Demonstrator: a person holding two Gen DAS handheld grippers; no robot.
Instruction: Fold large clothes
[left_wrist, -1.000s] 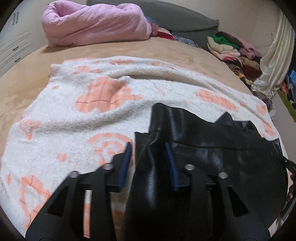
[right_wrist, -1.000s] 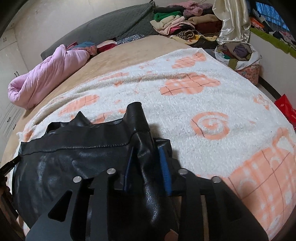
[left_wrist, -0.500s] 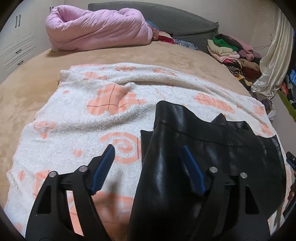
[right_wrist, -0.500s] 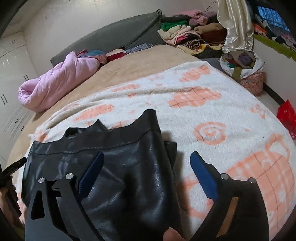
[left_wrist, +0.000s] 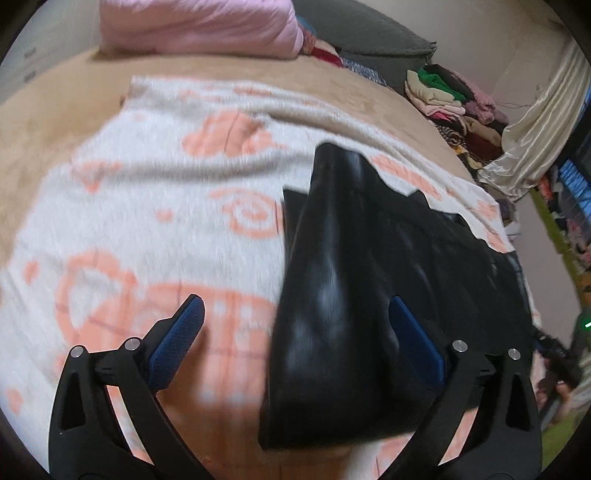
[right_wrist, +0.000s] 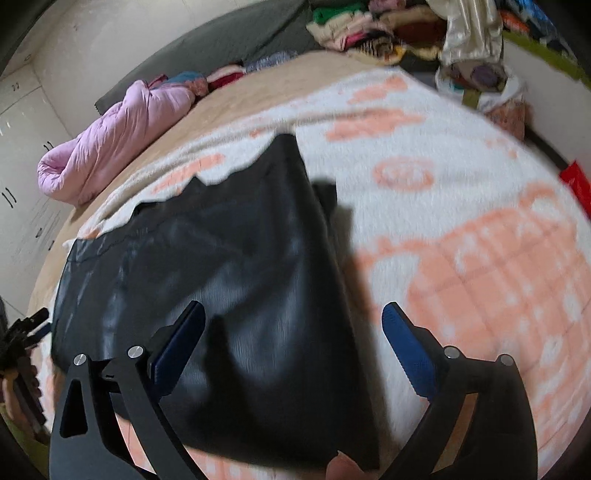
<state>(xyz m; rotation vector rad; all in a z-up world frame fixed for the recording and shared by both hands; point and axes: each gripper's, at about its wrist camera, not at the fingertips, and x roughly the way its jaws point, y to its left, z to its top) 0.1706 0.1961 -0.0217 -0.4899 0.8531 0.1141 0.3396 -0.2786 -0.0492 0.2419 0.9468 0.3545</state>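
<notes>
Both our left gripper (left_wrist: 295, 328) and right gripper (right_wrist: 293, 328) had just opened wide, releasing the black leather garment (right_wrist: 229, 280); we feared its slick fold could spring apart.

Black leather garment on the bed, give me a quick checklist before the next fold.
1. Left gripper free of the black leather garment: ok, jaws have just been opening, pads off it.
2. Right gripper free: ok, likewise just opened wide.
3. Garment lying on the patterned blanket: ok.
4. Fold lying flat: cannot tell, frames blurred.
5. Edges aligned: cannot tell.
</notes>
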